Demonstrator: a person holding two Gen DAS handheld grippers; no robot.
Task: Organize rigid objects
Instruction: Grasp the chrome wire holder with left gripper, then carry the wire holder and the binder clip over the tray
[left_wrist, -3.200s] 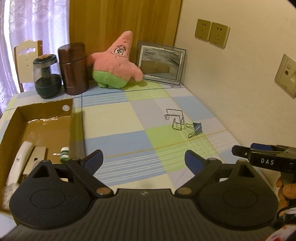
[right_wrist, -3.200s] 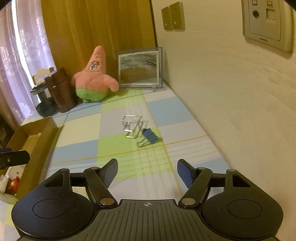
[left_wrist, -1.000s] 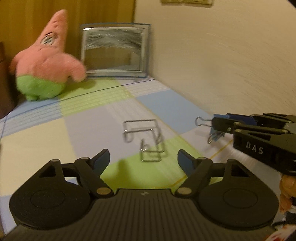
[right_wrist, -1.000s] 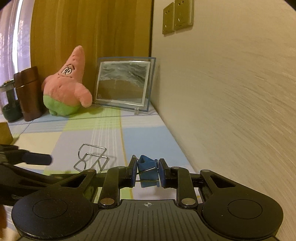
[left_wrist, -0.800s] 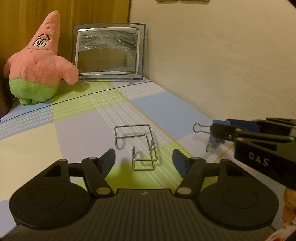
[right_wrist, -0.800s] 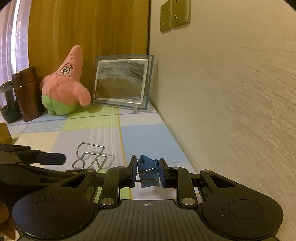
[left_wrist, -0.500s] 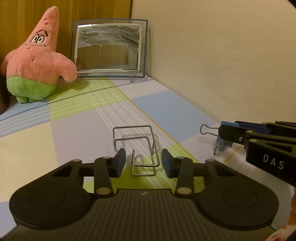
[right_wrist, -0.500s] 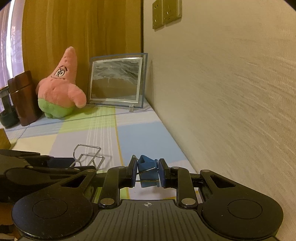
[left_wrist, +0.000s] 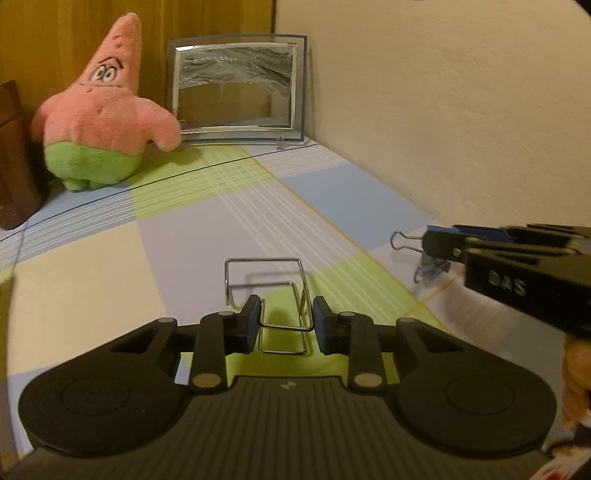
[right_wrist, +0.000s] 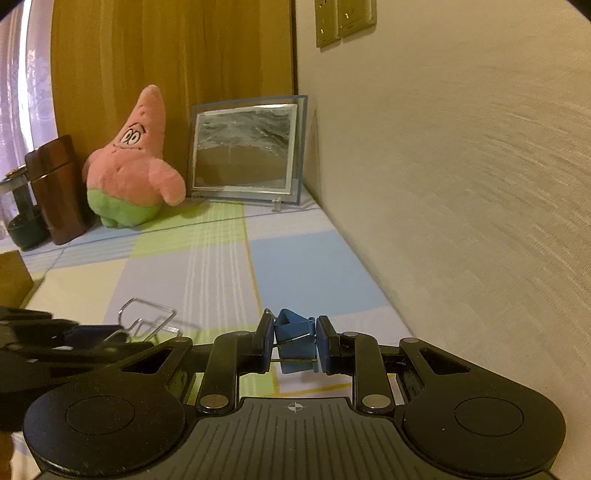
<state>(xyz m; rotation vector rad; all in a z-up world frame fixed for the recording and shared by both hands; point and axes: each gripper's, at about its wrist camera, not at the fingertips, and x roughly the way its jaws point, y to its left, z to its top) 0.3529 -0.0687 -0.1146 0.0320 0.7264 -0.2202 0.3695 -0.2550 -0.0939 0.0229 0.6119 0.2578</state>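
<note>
Near the table's (left_wrist: 92, 288) wall-side edge, left gripper (left_wrist: 284, 323) pinches the wire stand (left_wrist: 264, 280); right gripper (right_wrist: 293, 345) pinches the blue binder clip (right_wrist: 295, 332). Both grasps look made; next, lift and carry them off, probably.

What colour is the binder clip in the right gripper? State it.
Blue binder clip, with dark wire handles; clearest in the right wrist view, between the right gripper's pads.
</note>
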